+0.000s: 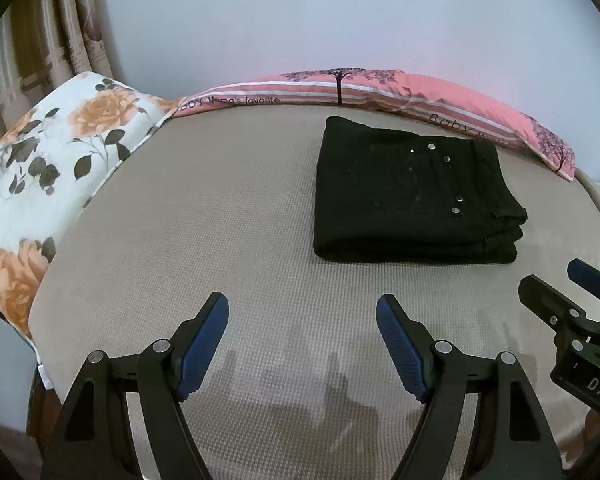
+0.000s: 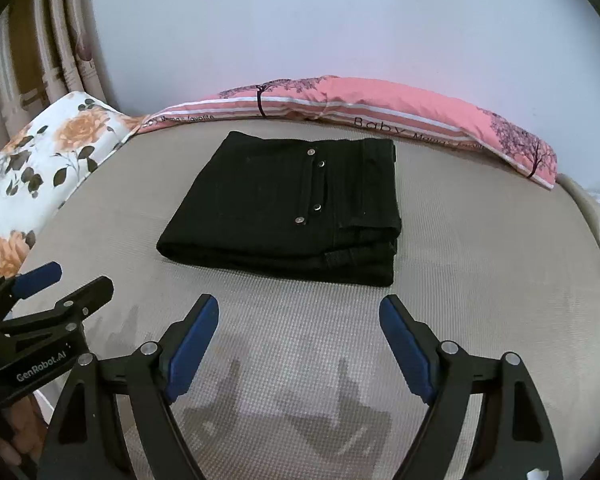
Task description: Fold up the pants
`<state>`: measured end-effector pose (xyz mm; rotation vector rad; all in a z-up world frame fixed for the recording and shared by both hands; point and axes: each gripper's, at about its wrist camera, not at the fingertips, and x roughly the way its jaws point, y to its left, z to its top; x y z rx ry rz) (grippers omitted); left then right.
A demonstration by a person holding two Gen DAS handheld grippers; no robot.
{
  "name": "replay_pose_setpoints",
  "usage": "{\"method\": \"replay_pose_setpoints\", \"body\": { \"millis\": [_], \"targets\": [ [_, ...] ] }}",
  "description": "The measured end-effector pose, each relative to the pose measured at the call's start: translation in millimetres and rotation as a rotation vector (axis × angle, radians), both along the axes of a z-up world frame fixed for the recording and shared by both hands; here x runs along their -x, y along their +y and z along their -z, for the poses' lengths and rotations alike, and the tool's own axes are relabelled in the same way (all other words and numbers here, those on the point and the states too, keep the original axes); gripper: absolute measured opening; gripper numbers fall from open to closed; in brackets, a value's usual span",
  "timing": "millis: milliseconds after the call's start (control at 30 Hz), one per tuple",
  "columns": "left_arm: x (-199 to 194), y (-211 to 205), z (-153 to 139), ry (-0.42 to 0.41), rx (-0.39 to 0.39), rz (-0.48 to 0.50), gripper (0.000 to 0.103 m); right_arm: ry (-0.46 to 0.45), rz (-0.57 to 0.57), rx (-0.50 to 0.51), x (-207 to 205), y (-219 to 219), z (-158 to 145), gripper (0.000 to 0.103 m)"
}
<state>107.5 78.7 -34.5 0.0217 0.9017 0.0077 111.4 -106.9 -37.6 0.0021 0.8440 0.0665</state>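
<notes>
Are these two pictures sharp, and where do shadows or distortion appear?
Left wrist view: sharp, but fisheye bends the mattress edge; soft shadows below the open left gripper. Right wrist view: black pants show little detail; darker shadows under the open right gripper.

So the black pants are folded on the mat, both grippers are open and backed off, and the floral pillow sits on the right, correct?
Not quite: the floral pillow sits on the left, as the left wrist view shows. The rest holds: the black pants lie folded on the mat, and the left gripper and right gripper are open, clear of them.
</notes>
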Motion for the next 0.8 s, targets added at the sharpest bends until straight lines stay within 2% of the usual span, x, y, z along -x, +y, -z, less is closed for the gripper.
{"method": "replay_pose_setpoints", "body": {
  "millis": [800],
  "targets": [
    [3,-5,5,0.006,-0.050,0.001,0.077,0.070,0.027,-0.029,-1,-8,13,0.080]
  ]
}}
